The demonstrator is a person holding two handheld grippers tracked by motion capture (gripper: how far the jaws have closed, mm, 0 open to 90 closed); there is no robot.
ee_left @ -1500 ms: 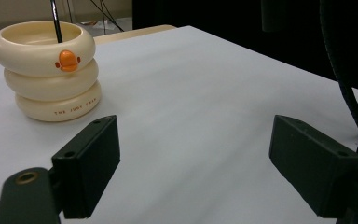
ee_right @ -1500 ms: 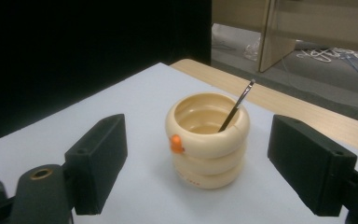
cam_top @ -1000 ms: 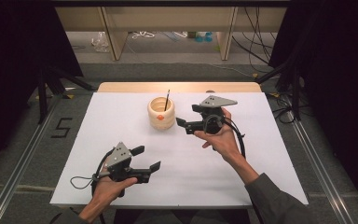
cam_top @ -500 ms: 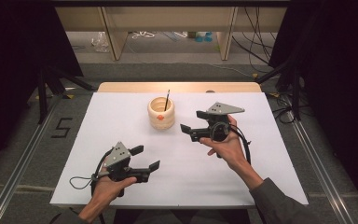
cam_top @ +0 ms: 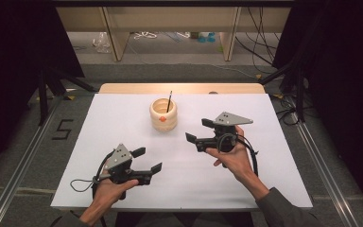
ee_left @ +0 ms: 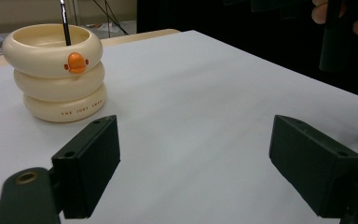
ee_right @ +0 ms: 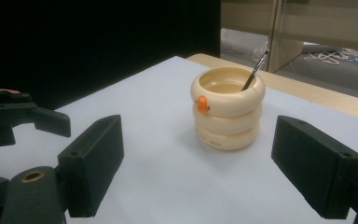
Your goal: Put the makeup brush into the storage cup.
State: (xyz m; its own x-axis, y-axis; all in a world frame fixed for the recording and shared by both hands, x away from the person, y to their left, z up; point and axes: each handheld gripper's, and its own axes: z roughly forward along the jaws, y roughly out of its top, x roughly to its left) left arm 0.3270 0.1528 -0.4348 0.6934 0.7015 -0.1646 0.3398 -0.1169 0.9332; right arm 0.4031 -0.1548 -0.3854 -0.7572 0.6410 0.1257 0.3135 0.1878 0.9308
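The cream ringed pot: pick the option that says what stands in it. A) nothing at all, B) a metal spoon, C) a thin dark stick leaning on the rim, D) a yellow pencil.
C: a thin dark stick rises out of the cream ringed pot and leans against its rim, seen also in the high view and the left gripper view.

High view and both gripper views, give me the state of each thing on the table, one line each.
Cream ringed holder: upright on the white table, open-topped, untouched.
Thin dark brush: standing in the holder, leaning on its rim.
Left gripper: open, holding nothing.
Right gripper: open, holding nothing, raised and apart from the holder.
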